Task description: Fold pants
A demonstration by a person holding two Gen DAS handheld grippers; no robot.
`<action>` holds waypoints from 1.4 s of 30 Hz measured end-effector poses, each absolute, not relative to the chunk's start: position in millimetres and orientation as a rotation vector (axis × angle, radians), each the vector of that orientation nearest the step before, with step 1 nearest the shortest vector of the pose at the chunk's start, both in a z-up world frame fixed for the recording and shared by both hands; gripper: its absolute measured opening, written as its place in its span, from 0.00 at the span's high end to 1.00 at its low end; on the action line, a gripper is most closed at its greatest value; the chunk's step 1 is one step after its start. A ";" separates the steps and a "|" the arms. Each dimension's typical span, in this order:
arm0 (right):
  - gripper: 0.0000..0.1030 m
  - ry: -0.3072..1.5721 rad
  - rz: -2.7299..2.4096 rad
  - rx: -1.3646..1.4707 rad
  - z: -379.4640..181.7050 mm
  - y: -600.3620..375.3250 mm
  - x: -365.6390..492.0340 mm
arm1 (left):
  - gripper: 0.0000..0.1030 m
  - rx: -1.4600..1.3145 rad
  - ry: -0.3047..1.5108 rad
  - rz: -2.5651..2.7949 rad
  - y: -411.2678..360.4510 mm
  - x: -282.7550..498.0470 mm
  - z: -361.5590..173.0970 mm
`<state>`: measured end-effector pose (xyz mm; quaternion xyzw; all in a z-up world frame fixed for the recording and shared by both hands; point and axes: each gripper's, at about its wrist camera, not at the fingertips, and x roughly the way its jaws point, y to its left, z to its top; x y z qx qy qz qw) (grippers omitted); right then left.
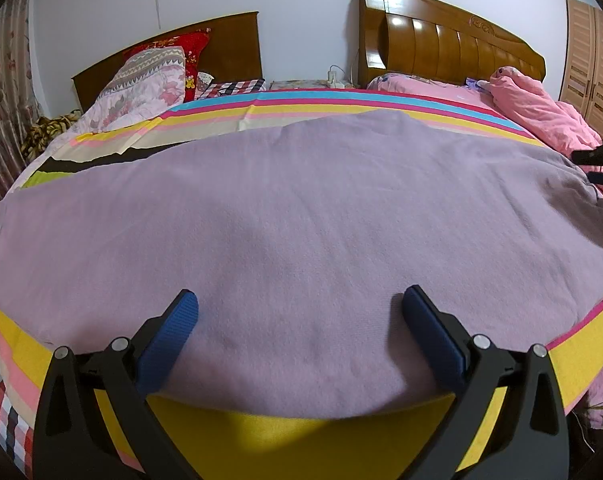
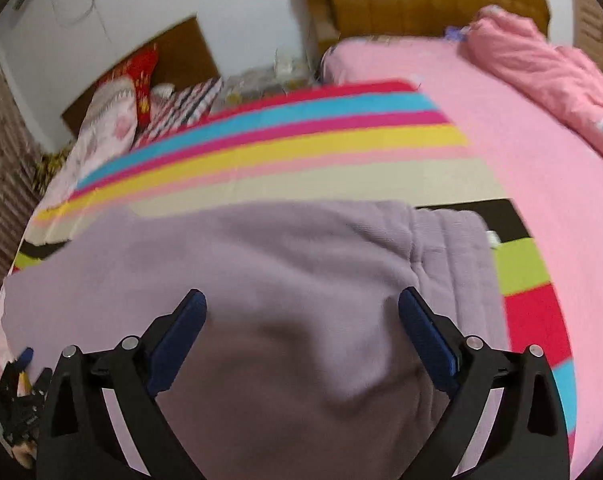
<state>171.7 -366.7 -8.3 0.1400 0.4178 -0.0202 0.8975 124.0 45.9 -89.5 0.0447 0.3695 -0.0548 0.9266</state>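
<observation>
Lilac pants [image 1: 301,220] lie spread flat on a striped sheet [image 1: 261,110] on the bed. My left gripper [image 1: 299,306] is open, low over the pants' near edge, its jaws wide apart and empty. In the right wrist view the pants [image 2: 261,280] show a ribbed waistband [image 2: 449,248] at the right, with a raised wrinkle between the jaws. My right gripper [image 2: 301,304] is open and empty just above that cloth. The right gripper's black tips [image 1: 597,164] show at the far right of the left wrist view. The left gripper [image 2: 21,380] shows at the lower left of the right wrist view.
A pink quilt [image 1: 541,108] is bunched at the back right on a pink sheet [image 2: 521,140]. Floral and red pillows [image 1: 149,80] lie at the back left. Two wooden headboards [image 1: 441,36] stand against the wall. A curtain [image 1: 1,100] hangs at the left.
</observation>
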 end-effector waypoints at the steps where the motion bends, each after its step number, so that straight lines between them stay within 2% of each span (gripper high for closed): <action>1: 0.08 0.835 -0.016 0.286 -3.7 -357.2 159.9 | 0.01 0.092 0.757 -0.113 46.2 124.1 -89.5; 4: 0.07 0.800 0.061 0.213 -1.7 -324.9 131.1 | 0.01 0.092 0.758 -0.113 46.4 124.2 -89.5; 9: 0.07 0.853 0.053 -0.001 -39.4 -276.0 95.2 | 0.01 0.092 0.758 -0.113 46.3 124.1 -89.5; 11: 0.07 0.793 0.043 0.012 -45.1 -277.2 80.0 | 0.01 0.093 0.757 -0.113 46.3 124.1 -89.6; 15: 0.06 0.842 -0.023 0.022 -33.4 -271.1 85.4 | 0.01 0.092 0.757 -0.111 46.6 124.7 -89.6; 19: 0.06 0.737 0.097 0.025 -14.4 -233.3 89.8 | 0.01 0.093 0.752 -0.107 45.5 125.3 -89.2; 25: 0.05 0.838 0.177 -0.105 -49.9 -167.9 111.9 | 0.01 0.091 0.754 -0.109 44.3 124.9 -89.3; 26: 0.04 0.787 0.162 -0.099 -51.0 -168.6 106.1 | 0.01 0.087 0.754 -0.115 45.0 125.3 -89.0; 30: 0.04 0.781 0.186 -0.098 -53.9 -175.8 96.3 | 0.02 0.032 0.748 -0.176 56.0 121.6 -85.7; 33: 0.05 0.837 0.169 -0.106 -48.5 -169.8 98.7 | 0.02 -0.149 0.675 -0.230 95.6 109.2 -66.6; 35: 0.04 0.790 0.184 -0.094 -35.7 -162.2 99.7 | 0.02 -0.290 0.632 -0.244 134.6 105.3 -54.4; 39: 0.04 0.725 0.222 -0.131 -23.1 -140.3 121.3 | 0.02 -0.644 0.596 -0.112 261.9 108.4 -45.1; 42: 0.04 0.741 0.239 -0.112 -30.2 -130.3 137.0 | 0.02 -0.750 0.535 0.002 338.6 99.6 -44.2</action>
